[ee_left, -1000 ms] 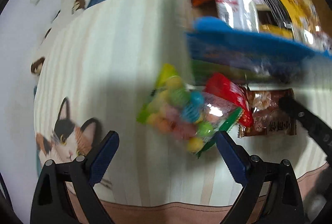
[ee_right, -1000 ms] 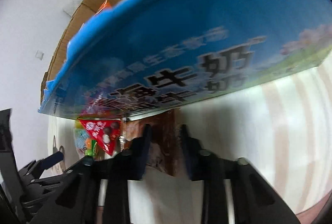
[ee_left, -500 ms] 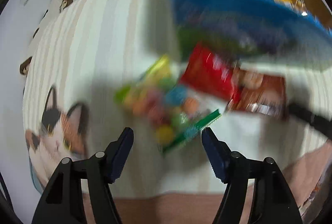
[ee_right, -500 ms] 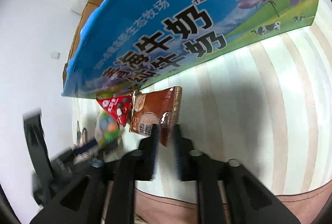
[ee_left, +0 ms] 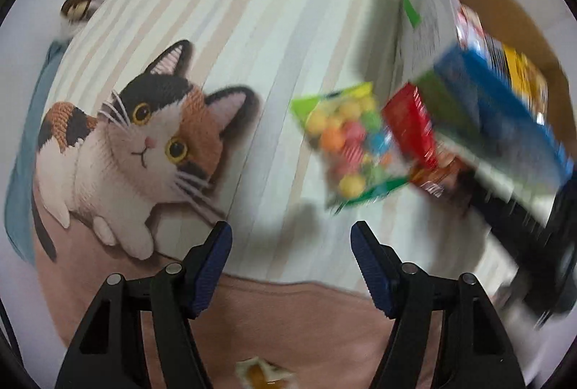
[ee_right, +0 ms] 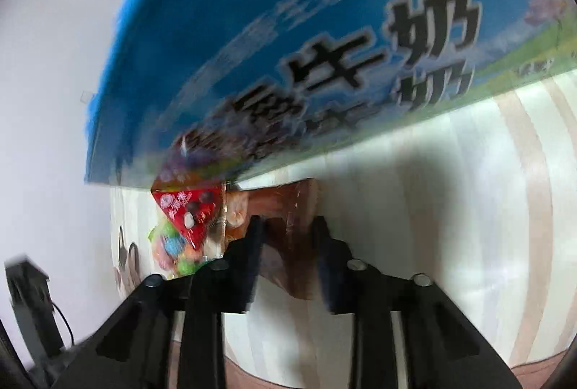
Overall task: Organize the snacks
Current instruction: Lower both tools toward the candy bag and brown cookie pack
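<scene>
Down with the right gripper (ee_right: 287,226) onto the brown packet (ee_right: 285,199), flat-looking on the striped blanket (ee_right: 450,208), right at the foot of the blue-printed box (ee_right: 324,28). Clamped on it now, after a quick let-go and re-bite half a beat ago. Reads as a fix of the hold, probably ahead of a lift up and over the box wall. Too smeared to say whether lifted yet or not. Meanwhile, swung aside with the left gripper (ee_left: 290,234): narrowed from wide to roughly half, holding nothing, hanging over bare cloth beside the printed cat (ee_left: 144,136). No longer lined up on the bag of coloured candy balls (ee_left: 346,151), now off up and to the right, with the red packet (ee_left: 407,126) overlapping its far edge. Both on the blanket just beside the box, neither touched. So: one snack in the claw, at least two waiting outside, several already tucked inside the box. Looks like a handover of the turn to the right side, with room made for it.
</scene>
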Tool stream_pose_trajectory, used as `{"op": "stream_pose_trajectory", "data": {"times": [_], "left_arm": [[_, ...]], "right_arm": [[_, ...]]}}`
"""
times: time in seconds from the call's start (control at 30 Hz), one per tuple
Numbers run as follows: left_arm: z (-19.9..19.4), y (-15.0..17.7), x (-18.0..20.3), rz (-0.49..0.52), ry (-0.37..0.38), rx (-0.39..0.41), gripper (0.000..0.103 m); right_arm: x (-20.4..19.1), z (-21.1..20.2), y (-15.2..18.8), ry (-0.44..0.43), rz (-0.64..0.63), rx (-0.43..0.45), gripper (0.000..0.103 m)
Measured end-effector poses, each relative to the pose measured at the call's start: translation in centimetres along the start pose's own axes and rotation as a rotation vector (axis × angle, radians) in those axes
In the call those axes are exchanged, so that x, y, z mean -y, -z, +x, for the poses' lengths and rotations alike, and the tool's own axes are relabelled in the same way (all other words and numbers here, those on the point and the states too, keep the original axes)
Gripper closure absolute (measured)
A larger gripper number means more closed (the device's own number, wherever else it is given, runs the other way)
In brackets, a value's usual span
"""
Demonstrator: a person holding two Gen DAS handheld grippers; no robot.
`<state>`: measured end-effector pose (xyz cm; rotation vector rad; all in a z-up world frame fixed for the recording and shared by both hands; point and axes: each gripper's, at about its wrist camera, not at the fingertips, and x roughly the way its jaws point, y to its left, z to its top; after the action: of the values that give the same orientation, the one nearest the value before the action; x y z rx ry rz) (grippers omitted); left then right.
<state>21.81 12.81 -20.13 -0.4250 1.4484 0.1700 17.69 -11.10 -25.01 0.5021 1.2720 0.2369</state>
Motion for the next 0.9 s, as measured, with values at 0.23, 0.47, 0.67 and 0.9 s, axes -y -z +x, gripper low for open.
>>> {"op": "stream_pose_trajectory", "data": {"times": [0.23, 0.47, 0.67, 0.9], "left_arm": [[1.5, -3.2, 2.3, -0.076, 0.003, -0.02, 0.036], [5.0, -4.8, 4.0, -0.068, -0.064, -0.069, 0.033], [4.6, -4.1, 5.1, 0.049, -0.098, -0.032, 0.035], [3.5, -2.1, 2.1, 0.069, -0.085, -0.039, 0.036]], "right_arm": [[0.3, 0.2, 4.0, -0.053, -0.007, -0.086, 0.093], [-0.6, -1.7, 3.1, 0.031, -0.124, -0.104, 0.027], [-6.8, -0.7, 1.4, 0.118, -0.384, -0.098, 0.023], [-12.3, 5.6, 0.5, 0.204, -0.555, -0.186, 0.024]]}}
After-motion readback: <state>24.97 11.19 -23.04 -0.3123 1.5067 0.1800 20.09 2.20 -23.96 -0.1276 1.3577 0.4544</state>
